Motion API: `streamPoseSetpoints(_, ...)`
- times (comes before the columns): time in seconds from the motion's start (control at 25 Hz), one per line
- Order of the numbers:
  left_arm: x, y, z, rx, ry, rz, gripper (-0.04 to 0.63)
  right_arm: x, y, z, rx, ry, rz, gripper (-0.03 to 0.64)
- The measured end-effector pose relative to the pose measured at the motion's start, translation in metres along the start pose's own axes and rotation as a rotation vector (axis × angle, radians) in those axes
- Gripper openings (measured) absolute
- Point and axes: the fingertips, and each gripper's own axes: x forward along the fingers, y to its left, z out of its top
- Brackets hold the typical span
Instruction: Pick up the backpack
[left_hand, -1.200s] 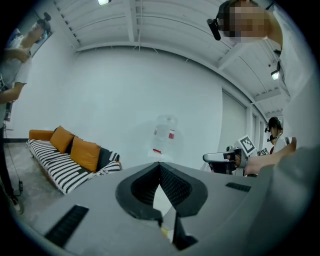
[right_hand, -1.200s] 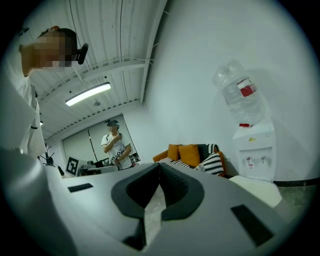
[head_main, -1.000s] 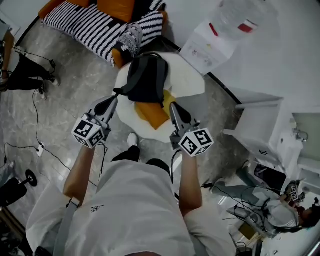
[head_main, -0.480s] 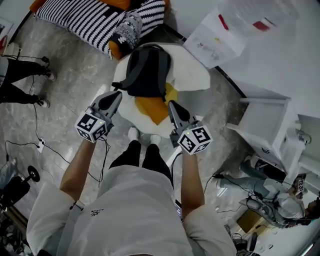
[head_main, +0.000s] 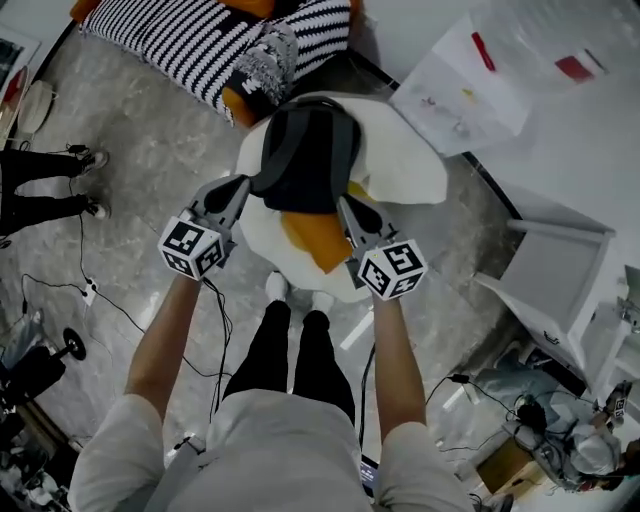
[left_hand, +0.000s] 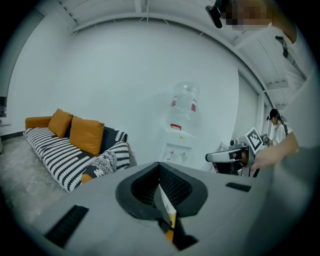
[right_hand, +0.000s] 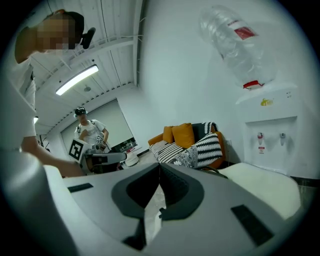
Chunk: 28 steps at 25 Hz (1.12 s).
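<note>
A dark grey and black backpack (head_main: 305, 155) lies on a white egg-shaped cushion (head_main: 400, 160) with an orange centre (head_main: 315, 238), seen in the head view. My left gripper (head_main: 243, 183) is shut and empty, its tip just off the backpack's left edge. My right gripper (head_main: 343, 203) is also shut and empty, its tip by the backpack's lower right corner above the orange patch. The left gripper view shows its jaws (left_hand: 160, 165) closed together; the right gripper view shows the same (right_hand: 160, 167). The backpack itself is hidden in both gripper views.
A striped sofa (head_main: 200, 40) with orange cushions stands behind the cushion, a water dispenser (head_main: 470, 85) at the back right, a white cabinet (head_main: 560, 280) on the right. Cables (head_main: 90, 290) run over the marble floor at left. Another person's legs (head_main: 40, 190) show at far left.
Both grippers have come down and forward toward the backpack, staying shut. The backpack and cushion sit closer under the tips than before.
</note>
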Motion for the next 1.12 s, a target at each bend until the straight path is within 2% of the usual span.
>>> streamPoseSetpoints(0.32, 0.06, 0.056, -0.056, -0.026, 0.029, 0.061, 0.003, 0.053, -0.085, -0.054, 0.048, -0.014, -0.089, 0.006)
streamPoseSetpoints(0.48, 0.084, 0.077, -0.089, -0.037, 0.06, 0.085, 0.003, 0.074, -0.118, -0.085, 0.022, 0.026, -0.116, 0.006)
streamPoseSetpoints(0.84, 0.144, 0.097, -0.149, 0.0, 0.133, 0.065, 0.003, 0.098, -0.187, -0.156, 0.047, 0.078, -0.234, 0.006)
streamPoseSetpoints(1.12, 0.18, 0.108, -0.176, 0.022, 0.144, 0.047, 0.028, 0.119, -0.211, -0.166, 0.006, 0.058, -0.21, 0.008)
